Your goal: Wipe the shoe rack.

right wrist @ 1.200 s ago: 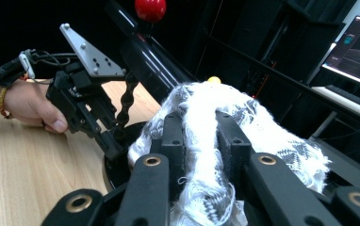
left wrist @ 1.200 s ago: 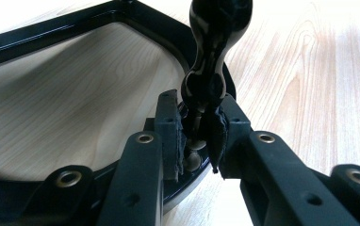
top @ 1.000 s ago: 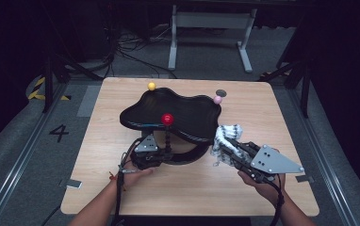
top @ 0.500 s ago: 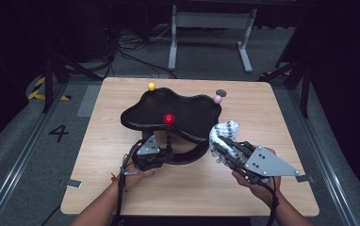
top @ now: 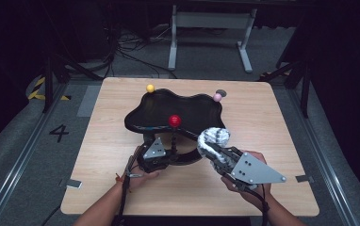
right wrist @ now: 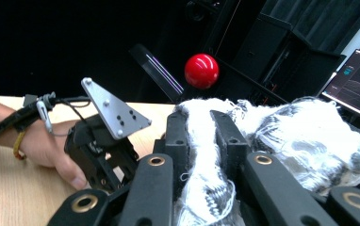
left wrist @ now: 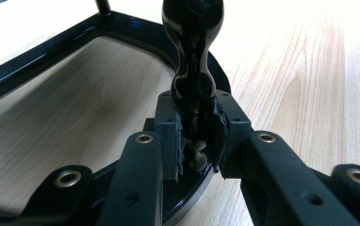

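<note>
Holding the black stand by its post with our left gripper, we are bringing the grey-white cloth, clamped in our right gripper, beside its tray; wiping is not yet starting.

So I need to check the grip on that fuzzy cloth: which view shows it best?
The right gripper view: the cloth sits close up, pinched between the right tool. The high view shows it small, beside the black stand. The left gripper view shows the stand's post instead.
</note>
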A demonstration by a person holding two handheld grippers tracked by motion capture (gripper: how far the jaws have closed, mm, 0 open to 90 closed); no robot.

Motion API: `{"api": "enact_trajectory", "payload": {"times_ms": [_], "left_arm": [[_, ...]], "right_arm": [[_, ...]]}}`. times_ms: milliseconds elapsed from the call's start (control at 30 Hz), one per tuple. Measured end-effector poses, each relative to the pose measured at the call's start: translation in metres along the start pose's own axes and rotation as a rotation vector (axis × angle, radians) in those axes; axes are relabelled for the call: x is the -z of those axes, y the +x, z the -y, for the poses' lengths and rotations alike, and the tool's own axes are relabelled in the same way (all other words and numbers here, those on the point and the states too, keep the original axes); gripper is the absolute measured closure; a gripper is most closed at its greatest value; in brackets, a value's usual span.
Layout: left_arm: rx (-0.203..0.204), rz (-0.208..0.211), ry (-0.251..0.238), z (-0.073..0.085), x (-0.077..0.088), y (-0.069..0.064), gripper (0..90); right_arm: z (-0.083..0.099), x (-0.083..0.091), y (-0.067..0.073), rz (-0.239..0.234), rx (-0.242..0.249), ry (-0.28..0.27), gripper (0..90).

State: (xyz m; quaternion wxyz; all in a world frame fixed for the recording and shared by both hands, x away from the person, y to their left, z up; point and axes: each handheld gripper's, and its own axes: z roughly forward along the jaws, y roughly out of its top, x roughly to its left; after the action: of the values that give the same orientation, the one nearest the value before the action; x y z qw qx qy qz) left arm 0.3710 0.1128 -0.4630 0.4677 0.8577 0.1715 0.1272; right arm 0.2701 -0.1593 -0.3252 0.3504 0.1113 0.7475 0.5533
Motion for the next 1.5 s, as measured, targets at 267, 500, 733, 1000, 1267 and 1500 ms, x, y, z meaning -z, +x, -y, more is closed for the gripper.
{"api": "enact_trajectory", "payload": {"times_ms": [267, 500, 733, 1000, 1267, 1500], "left_arm": [[-0.022, 0.017, -0.014, -0.001, -0.007, -0.003, 74.5], [-0.045, 0.037, -0.006, -0.002, -0.007, -0.001, 73.9], [-0.067, 0.026, 0.044, 0.004, -0.011, -0.002, 74.3], [-0.045, 0.050, 0.039, 0.003, -0.011, -0.001, 74.4], [-0.033, 0.061, 0.052, 0.004, -0.010, -0.001, 74.6], [-0.039, 0.067, 0.054, 0.003, -0.009, -0.001, 74.5]], "right_arm": [[0.000, -0.021, 0.011, -0.036, 0.019, 0.025, 79.6], [0.001, -0.043, 0.019, -0.036, 0.049, 0.061, 80.0], [0.007, -0.050, 0.024, -0.021, 0.054, 0.099, 80.6], [0.031, -0.043, 0.015, -0.011, 0.030, 0.161, 80.8], [0.088, -0.057, 0.019, -0.051, 0.011, 0.307, 81.2], [0.130, -0.080, 0.006, -0.075, -0.029, 0.382, 81.0]]}}
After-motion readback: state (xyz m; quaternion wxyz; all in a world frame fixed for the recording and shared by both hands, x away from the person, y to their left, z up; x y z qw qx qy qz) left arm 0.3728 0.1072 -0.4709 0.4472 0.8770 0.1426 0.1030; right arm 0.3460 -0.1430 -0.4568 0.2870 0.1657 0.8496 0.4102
